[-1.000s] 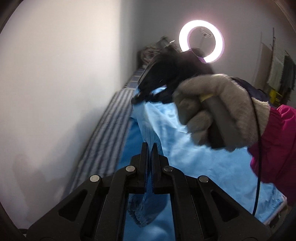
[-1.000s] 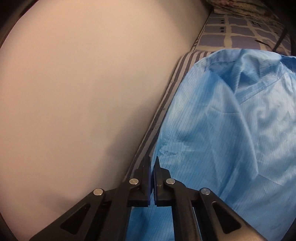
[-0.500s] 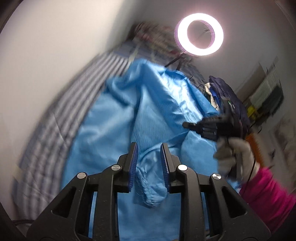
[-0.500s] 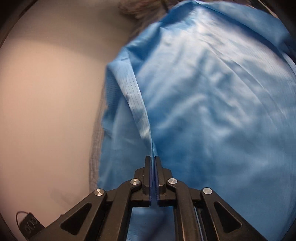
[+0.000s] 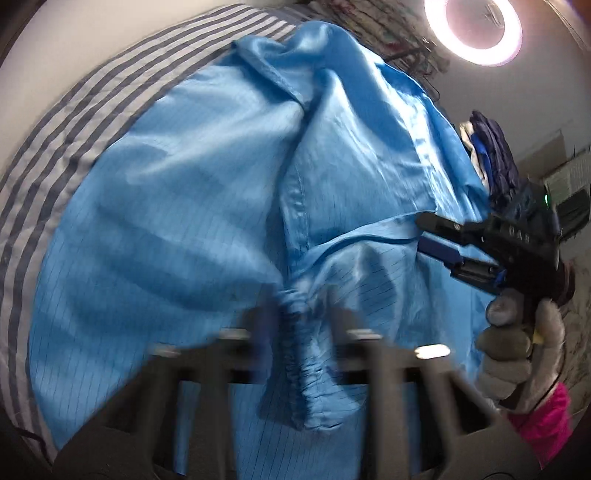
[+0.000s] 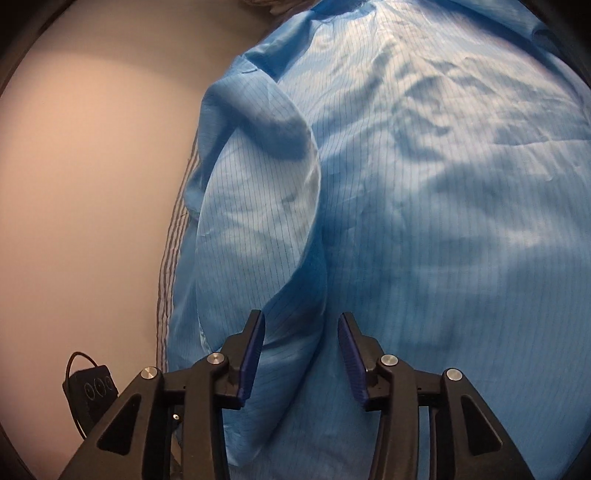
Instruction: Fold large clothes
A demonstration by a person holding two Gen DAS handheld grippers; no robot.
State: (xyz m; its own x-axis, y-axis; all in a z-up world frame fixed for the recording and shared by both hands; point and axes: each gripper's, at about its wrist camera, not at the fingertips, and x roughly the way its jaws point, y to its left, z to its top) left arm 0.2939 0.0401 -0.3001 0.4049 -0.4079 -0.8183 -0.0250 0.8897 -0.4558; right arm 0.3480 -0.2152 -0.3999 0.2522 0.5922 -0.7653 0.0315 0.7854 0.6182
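A large light-blue garment [image 5: 207,206] with thin dark lines lies spread on a striped bed; it also fills the right wrist view [image 6: 424,184]. A sleeve with a gathered cuff [image 5: 314,398] lies on top, just ahead of my left gripper [image 5: 299,332], which is blurred, open and empty. My right gripper [image 6: 301,354] is open, its jaws either side of a raised fold [image 6: 295,258] without gripping it. It also shows in the left wrist view [image 5: 439,240], open at the garment's right side, held by a gloved hand.
The grey-and-white striped bedsheet [image 5: 62,122] runs along a pale wall [image 6: 92,184]. A black box with a cable [image 6: 92,395] sits by the wall. A ring light [image 5: 472,29] glows at the back. Dark clothes [image 5: 491,158] are piled at the right.
Both grippers have opened and let go of the blue cloth. The sleeve and the fold have dropped onto the garment. Both views have tilted down toward the bed.
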